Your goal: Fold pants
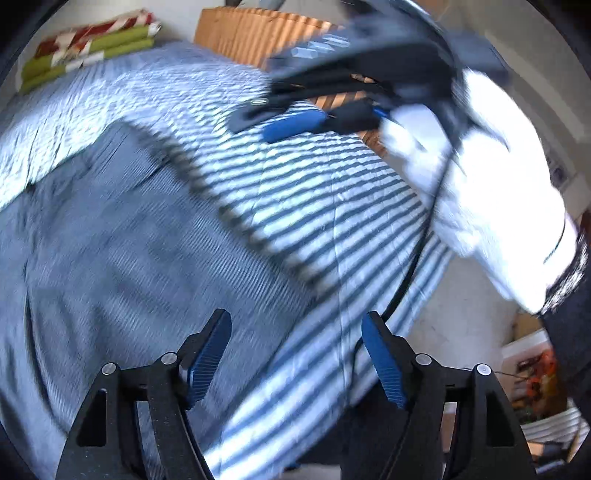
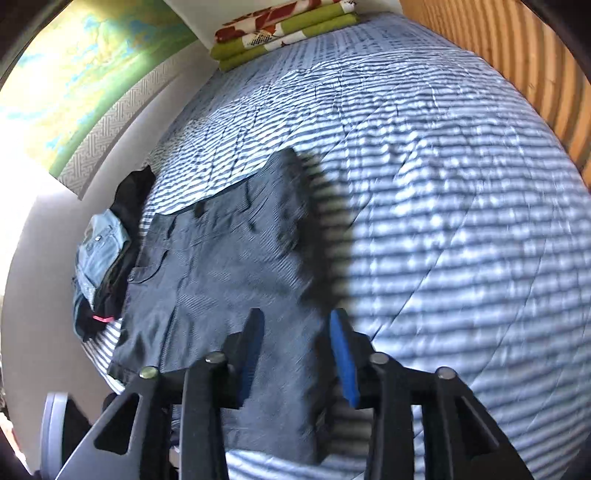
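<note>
Dark grey pants (image 1: 129,240) lie flat on the striped bed, doubled over with one straight edge running diagonally. My left gripper (image 1: 295,321) hovers above their right edge, its jaws wide apart with nothing between them. In the right wrist view the pants (image 2: 221,266) fill the middle left, with the waistband and a pocket button towards the left. Above their near end my right gripper (image 2: 297,317) is open, and only cloth shows far below the gap. The right gripper (image 1: 266,122) also appears blurred at the top of the left wrist view, held by an arm in a white sleeve (image 1: 491,192).
The blue-and-white striped bedspread (image 2: 443,206) covers the bed. Folded green and red blankets (image 2: 284,29) sit at its far end. A pile of light denim and black clothes (image 2: 103,258) lies at the bed's left edge. Wooden panelling (image 2: 517,62) runs along the right.
</note>
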A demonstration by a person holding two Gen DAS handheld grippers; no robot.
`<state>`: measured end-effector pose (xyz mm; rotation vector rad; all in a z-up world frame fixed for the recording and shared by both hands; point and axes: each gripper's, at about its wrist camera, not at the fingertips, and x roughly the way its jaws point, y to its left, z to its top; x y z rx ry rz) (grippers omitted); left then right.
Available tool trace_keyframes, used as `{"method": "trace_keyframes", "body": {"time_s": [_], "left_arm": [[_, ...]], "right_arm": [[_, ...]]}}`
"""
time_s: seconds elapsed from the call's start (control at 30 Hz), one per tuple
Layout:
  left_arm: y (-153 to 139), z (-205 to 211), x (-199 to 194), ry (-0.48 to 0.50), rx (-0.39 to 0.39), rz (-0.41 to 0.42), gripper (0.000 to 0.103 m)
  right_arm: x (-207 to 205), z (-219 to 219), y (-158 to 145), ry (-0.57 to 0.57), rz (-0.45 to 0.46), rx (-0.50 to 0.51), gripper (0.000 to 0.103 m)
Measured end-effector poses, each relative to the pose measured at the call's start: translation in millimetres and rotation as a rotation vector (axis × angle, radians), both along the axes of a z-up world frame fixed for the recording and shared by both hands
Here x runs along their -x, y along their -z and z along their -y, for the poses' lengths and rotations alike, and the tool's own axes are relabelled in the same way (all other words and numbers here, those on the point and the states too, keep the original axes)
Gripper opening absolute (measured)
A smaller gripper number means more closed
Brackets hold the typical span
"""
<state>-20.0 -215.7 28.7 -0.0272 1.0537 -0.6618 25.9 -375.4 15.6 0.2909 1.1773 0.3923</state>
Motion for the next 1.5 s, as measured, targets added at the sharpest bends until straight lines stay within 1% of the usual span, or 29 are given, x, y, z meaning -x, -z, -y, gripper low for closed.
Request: {"method": "trace_keyframes", "body": {"time_s": [0.03,0.1,0.13,0.2,0.3,0.37,0.4,0.43,0.47,0.5,0.57,0.6,0.67,0.7,0.73,0.83,0.97,1.07,1.17,1.2,1.23,1.3,1.33,1.37,1.4,1.43,1.5], "left_arm": [[3,6,-5,-0.004,0.003,-0.007,0.08],[11,11,-19,-0.017,0.048,-0.064,0.08],[14,10,-24,-0.032,0.055,-0.08,0.08],[22,9,-35,-0.074,0.047,-0.11,0.08],[33,17,-46,-0.102,0.037,-0.156,0.08],[35,29,-49,-0.096,-0.003,-0.142,0.079],[39,39,-50,-0.085,-0.041,-0.132,0.074],[43,44,-53,-0.079,-0.052,-0.138,0.054],[50,47,-55,-0.074,-0.061,-0.158,0.042],[58,43,-59,-0.084,-0.049,-0.193,0.029],[63,27,-63,-0.109,0.039,-0.233,0.025],[64,17,-64,-0.127,0.08,-0.249,0.019],[60,-2,-61,-0.158,0.182,-0.28,0.018],[55,-12,-58,-0.167,0.229,-0.28,0.017],[51,-17,-55,-0.168,0.249,-0.271,0.017],[41,-28,-49,-0.174,0.279,-0.251,0.017],[35,-40,-49,-0.177,0.313,-0.249,0.017],[28,-49,-50,-0.172,0.338,-0.236,0.017],[25,-57,-53,-0.171,0.361,-0.233,0.017],[24,-60,-54,-0.17,0.373,-0.234,0.014],[22,-63,-53,-0.168,0.381,-0.232,0.009],[19,-68,-52,-0.165,0.399,-0.225,0.008],[18,-69,-52,-0.162,0.4,-0.22,0.008],[17,-71,-51,-0.159,0.397,-0.207,0.008],[16,-71,-51,-0.156,0.389,-0.201,0.007],[18,-73,-51,-0.157,0.384,-0.2,0.007],[25,-78,-49,-0.17,0.371,-0.219,0.007]], "right_arm": [[-3,5,2,-0.011,-0.005,0.003,0.035],[-12,16,4,-0.028,-0.018,0.007,0.035],[-12,26,5,-0.037,-0.018,0.01,0.035],[-10,35,3,-0.054,-0.013,0.013,0.035],[-5,50,0,-0.071,-0.002,0.031,0.035],[-8,59,0,-0.059,-0.006,0.02,0.035],[-11,63,0,-0.055,-0.011,0.01,0.035],[-13,65,-1,-0.052,-0.012,0.004,0.035],[-19,68,-3,-0.052,-0.015,-0.013,0.035],[-23,69,-4,-0.052,-0.017,-0.028,0.035],[-30,66,-5,-0.057,-0.019,-0.048,0.035],[-36,61,-5,-0.065,-0.021,-0.051,0.035],[-48,47,-4,-0.083,-0.018,-0.037,0.035],[-56,38,-3,-0.089,-0.016,-0.038,0.035],[-64,29,0,-0.097,-0.022,-0.052,0.036],[-93,-2,12,-0.118,-0.05,-0.077,0.038],[-131,-45,37,-0.135,-0.083,-0.014,0.038],[-155,-66,57,-0.141,-0.125,0.009,0.039],[-172,-78,75,-0.157,-0.156,0.03,0.04],[-177,-80,80,-0.156,-0.165,0.043,0.04],[-181,-80,85,-0.148,-0.175,0.05,0.04],[-187,-77,95,-0.128,-0.201,0.03,0.04],[-188,-74,97,-0.119,-0.206,0.002,0.033],[-188,-72,98,-0.11,-0.209,-0.024,0.023],[-188,-71,98,-0.101,-0.215,-0.054,0.02],[-187,-70,97,-0.096,-0.213,-0.059,0.016],[-185,-72,93,-0.094,-0.203,-0.049,0.014]]}}
